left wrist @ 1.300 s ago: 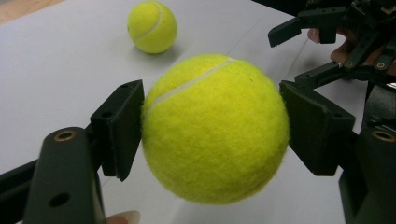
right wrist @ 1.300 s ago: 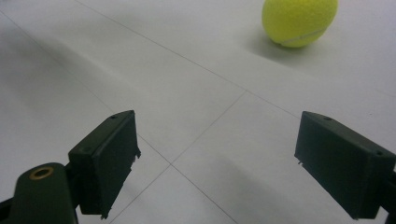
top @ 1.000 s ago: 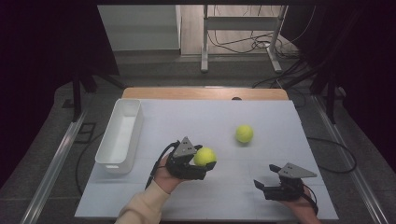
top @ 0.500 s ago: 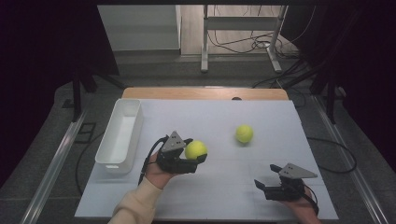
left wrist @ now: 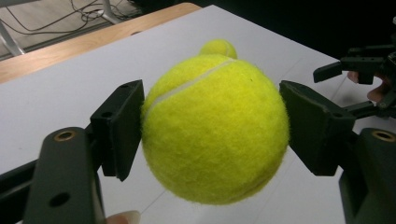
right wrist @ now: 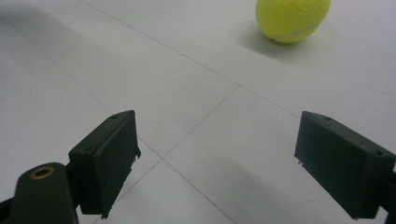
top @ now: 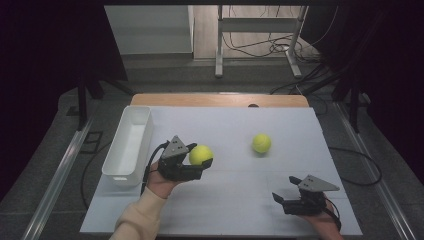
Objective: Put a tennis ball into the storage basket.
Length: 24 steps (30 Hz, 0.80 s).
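Observation:
A yellow tennis ball (top: pixel 200 154) (left wrist: pixel 215 130) is clamped between the two black jaws of my left gripper (top: pixel 199 161), which holds it just above the white table, left of centre. Both pads press on the ball's sides in the left gripper view. A second tennis ball (top: pixel 261 143) (left wrist: pixel 218 47) (right wrist: pixel 292 18) lies loose on the table further right. My right gripper (top: pixel 283 189) (right wrist: pixel 229 163) rests low at the front right, open, with only bare table between its jaws.
A long white bin (top: pixel 127 150) stands along the table's left edge, just left of the held ball. The white table surface (top: pixel 225 210) ends in a wooden strip (top: pixel 220 100) at the far side. Cables and a metal stand lie on the floor beyond.
My left gripper has carried the ball leftward and a little up and away, closer to the white bin. The right gripper and the loose ball have stayed put.

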{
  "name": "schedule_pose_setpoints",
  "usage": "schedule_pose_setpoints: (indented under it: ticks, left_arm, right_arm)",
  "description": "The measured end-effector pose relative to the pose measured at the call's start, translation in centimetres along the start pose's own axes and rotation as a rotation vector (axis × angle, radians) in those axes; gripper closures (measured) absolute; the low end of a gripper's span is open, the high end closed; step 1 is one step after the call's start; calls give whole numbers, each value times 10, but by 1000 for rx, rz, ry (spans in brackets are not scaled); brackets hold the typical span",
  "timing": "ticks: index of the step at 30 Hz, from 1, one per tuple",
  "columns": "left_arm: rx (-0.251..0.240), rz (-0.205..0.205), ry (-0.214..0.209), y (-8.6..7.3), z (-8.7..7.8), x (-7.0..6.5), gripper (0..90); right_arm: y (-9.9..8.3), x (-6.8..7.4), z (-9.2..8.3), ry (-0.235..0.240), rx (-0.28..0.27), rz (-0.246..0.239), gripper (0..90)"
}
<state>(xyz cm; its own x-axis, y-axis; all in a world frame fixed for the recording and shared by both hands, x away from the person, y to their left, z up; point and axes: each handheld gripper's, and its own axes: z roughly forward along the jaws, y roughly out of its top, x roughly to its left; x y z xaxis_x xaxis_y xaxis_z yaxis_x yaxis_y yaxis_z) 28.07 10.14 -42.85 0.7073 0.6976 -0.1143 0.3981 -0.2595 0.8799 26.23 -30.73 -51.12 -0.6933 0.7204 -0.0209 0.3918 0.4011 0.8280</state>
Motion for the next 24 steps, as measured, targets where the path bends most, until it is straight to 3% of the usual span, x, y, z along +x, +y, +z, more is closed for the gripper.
schedule_pose_setpoints:
  ticks: [24]
  left_arm:
    - [-49,-45,68,2,-25,24,268]
  right_arm:
    - [0,0,1,-3,10,-3,140]
